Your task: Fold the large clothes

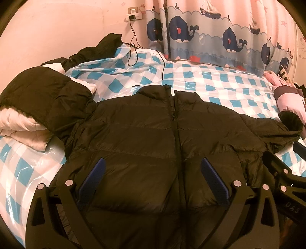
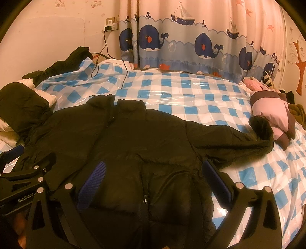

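Bedroom, warm dim light. Bed [image 1: 220,80] covered with a blue-and-white checked plastic sheet [image 2: 181,92], glossy, wrinkled toward the far left corner. Behind it a curtain [image 1: 210,34] printed with whales and sailboats; pink wall with a socket [image 1: 133,15], and a thin black cable [image 1: 133,49] trailing from it down onto the sheet.

Black puffer jacket [image 1: 143,138] lies front-up across the near half of the bed, zipped, collar toward the curtain, hem toward the cameras. Its sleeve [image 2: 239,139] on the right stretches out flat over the sheet, cuff resting just beside a pink-and-brown pillow [image 2: 271,115]. Left side of the jacket runs up against a heap of other clothes [image 1: 34,99], black and white quilted pieces, partly overlapping it.

Left gripper [image 1: 153,178]: jaws spread wide, blue pads [image 1: 93,178] either side of the zip line, low over the lower front of the jacket. Nothing between the pads; contact with the fabric cannot be told.

Right gripper [image 2: 153,182]: also spread wide, poised over the lower right front panel near the hem, its right pad by the jacket's side edge where the sheet begins. Holding nothing.

The two grippers sit side by side, each one's frame showing at the edge of the other's view.
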Demonstrator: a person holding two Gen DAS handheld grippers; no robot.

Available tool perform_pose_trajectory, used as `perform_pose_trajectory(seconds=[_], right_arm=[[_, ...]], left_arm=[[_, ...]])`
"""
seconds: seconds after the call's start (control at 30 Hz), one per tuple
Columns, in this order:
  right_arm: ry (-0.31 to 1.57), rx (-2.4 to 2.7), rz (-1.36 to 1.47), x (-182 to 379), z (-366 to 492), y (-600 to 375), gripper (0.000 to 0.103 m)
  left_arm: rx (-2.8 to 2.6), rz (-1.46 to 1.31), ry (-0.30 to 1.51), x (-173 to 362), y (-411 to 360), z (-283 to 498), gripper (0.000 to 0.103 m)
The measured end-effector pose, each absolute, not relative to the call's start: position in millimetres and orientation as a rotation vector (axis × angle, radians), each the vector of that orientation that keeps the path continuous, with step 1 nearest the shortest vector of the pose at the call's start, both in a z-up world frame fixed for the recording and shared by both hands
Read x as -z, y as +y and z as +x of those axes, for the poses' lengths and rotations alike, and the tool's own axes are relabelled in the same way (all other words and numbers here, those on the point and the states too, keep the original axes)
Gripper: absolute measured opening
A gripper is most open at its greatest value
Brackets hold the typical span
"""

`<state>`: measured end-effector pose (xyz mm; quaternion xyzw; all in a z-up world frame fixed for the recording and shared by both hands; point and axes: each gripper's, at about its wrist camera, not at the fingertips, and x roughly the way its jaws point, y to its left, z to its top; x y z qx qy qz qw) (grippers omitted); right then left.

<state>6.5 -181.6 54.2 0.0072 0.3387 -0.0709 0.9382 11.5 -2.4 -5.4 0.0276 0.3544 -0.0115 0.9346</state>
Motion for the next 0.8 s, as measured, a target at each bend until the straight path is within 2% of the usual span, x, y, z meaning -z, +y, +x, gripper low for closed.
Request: perform_pose_trajectory(seconds=[0.8], right_arm=[[0.699,0.147,0.020,-51.6,5.6,-189.0,0.098]], left_arm=[[0.021,0.058,0.727,6.6,-3.1,11.6,0.096]])
